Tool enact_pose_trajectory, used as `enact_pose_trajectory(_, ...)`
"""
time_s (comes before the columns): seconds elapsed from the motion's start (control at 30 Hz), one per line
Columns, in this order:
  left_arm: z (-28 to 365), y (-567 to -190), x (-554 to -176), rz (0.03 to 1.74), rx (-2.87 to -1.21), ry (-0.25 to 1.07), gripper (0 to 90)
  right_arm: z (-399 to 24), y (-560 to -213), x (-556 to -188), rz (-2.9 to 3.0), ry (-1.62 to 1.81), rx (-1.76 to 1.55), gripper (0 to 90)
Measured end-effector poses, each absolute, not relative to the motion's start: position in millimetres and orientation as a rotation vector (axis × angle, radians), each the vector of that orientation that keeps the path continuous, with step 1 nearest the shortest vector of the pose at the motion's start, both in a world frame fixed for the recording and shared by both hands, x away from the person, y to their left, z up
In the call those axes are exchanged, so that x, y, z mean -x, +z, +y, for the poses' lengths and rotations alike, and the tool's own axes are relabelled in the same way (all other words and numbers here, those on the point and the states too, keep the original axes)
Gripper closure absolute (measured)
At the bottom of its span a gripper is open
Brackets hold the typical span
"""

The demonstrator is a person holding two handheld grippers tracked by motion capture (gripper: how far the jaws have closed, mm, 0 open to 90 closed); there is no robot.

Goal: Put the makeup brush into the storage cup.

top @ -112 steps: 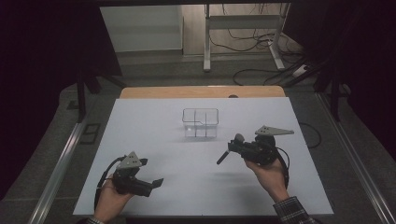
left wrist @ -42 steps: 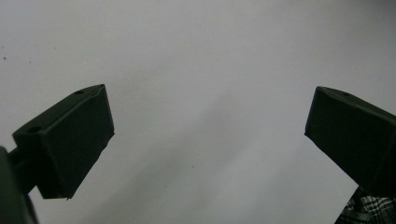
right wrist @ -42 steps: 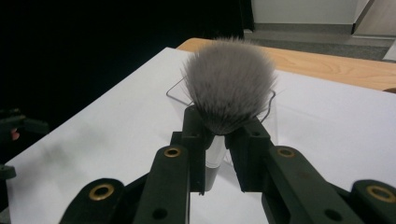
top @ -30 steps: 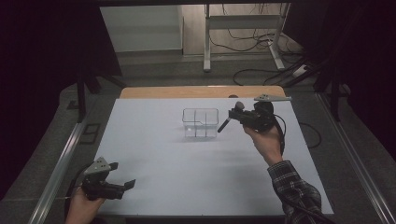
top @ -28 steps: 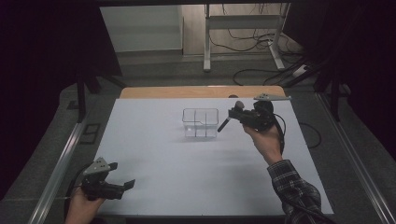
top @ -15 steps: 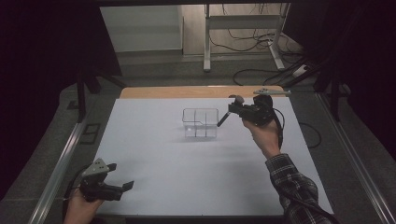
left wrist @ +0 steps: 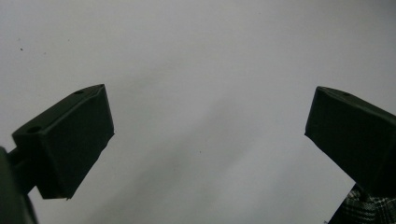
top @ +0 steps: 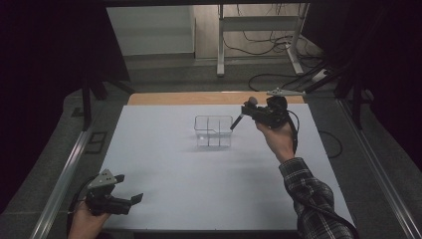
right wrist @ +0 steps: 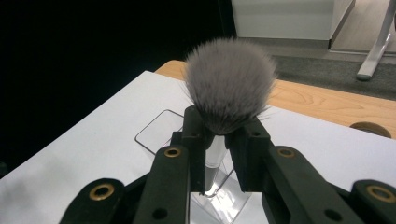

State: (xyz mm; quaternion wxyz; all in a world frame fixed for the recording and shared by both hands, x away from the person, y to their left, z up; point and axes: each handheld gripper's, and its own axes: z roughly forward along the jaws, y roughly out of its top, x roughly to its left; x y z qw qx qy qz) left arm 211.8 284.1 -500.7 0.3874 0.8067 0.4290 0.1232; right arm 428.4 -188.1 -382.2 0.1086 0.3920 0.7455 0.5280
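- A brush [right wrist: 228, 84] with a grey bristle head is clamped in the right gripper [top: 262, 113], the jaws being closed on its neck just below the bristles, as seen in the right gripper view.
- In the high view, the brush handle [top: 236, 122] is angled downward from the right gripper towards the right rim of a clear divided box [top: 213, 131].
- Whether the handle tip is inside the box or just touching its rim cannot be told with certainty; it appears to sit at the right rear compartment.
- The clear divided box is placed on the white worktop [top: 209, 189], near its far middle.
- The left gripper [top: 113, 200] is held at the near left corner of the worktop, well apart from the box.
- Its jaws are spread wide, with nothing between them, over bare white surface in the left gripper view.
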Motion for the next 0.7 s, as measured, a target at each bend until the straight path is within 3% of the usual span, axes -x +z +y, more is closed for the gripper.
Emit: enact_pose_trajectory(0.7,281.5,-501.8,-211.8,1.083,-2.079,0.319,1.4,-174.1,-388.5,-438.0,2.202,1.511,-1.12,76.7)
